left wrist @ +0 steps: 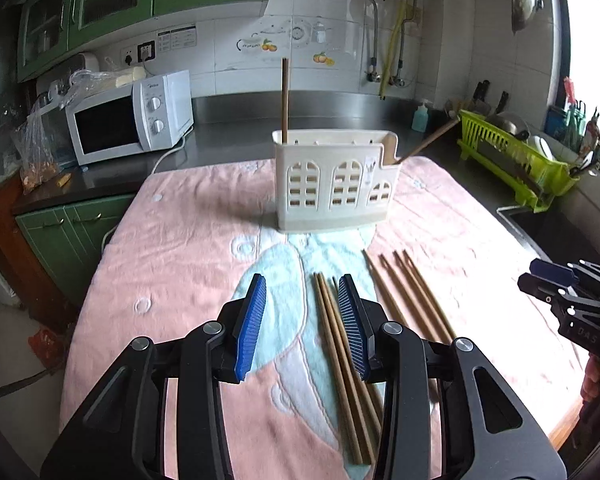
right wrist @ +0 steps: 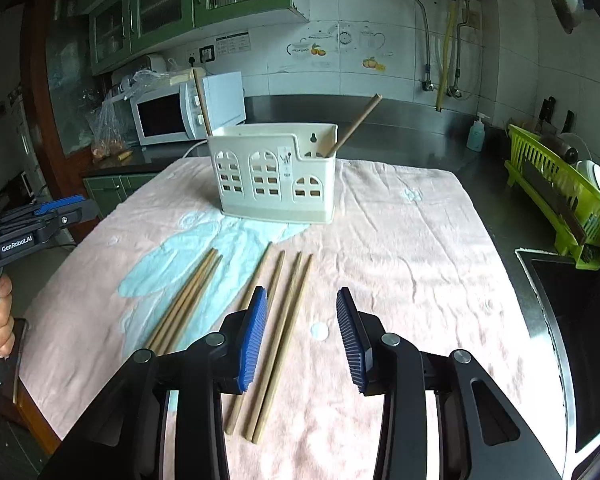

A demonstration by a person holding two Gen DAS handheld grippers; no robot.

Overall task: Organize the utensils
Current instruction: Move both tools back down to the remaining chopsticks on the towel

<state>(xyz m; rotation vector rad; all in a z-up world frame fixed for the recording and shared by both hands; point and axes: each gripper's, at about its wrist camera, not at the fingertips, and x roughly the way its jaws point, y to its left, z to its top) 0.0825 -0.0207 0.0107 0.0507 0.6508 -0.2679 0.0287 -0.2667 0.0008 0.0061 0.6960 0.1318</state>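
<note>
Both claws are hanging partly open over the towel, neither gripping anything. Left gripper (left wrist: 302, 326) is hovering with its blue pads apart, the left bundle of chopsticks (left wrist: 340, 360) lying just beside its right pad at about three o'clock, not between the jaws. Right gripper (right wrist: 302, 340) is hanging above the right group of chopsticks (right wrist: 278, 332); they are lying by its left pad, and whether one sits between the jaws is hard to tell. At twelve o'clock from both, the cream utensil holder (left wrist: 336, 184) is standing upright on the pink towel (left wrist: 172, 248), already carrying two sticks: one upright at its left end, one leaning out at its right. So I'd judge two are filed and roughly seven loose ones are waiting. Farther out, a microwave (left wrist: 130, 120) is sitting at ten o'clock and a green dish rack (left wrist: 512, 156) at two.
</note>
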